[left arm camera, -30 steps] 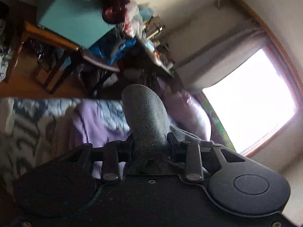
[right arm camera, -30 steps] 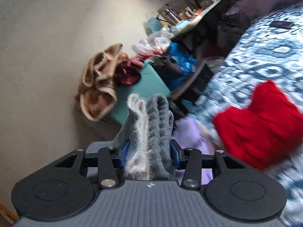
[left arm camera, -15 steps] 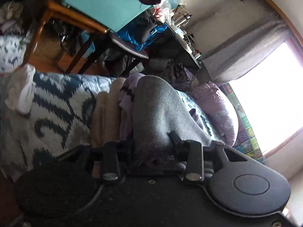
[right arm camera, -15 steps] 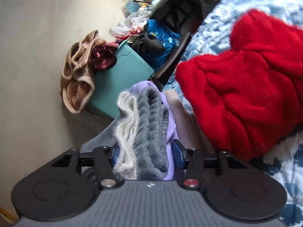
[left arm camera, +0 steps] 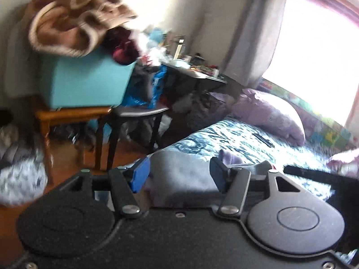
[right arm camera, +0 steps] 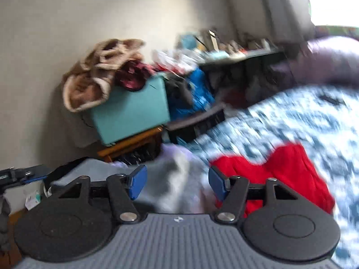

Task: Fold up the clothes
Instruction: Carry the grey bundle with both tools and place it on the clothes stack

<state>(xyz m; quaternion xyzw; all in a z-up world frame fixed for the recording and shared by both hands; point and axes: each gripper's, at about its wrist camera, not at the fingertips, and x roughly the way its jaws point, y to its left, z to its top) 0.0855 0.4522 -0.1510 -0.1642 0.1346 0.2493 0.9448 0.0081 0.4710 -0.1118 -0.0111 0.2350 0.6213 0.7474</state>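
On bed (left arm camera: 235,139), grey garment (left arm camera: 179,172), seemingly released

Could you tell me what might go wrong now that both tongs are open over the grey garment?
The grey garment lies near the bed edge, so it may slide floorward or unfold. The red sweater lies close beside the right tongs; they could snag it. Both views are blurred, so placement is uncertain.

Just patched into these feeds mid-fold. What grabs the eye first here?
The red sweater lying on the blue patterned bedspread, just right of the right gripper, stands out most. Next, the teal box on a wooden stand by the wall, with a brown fleecy heap on top. Both grippers' jaws stand open over a grey garment; left gripper.
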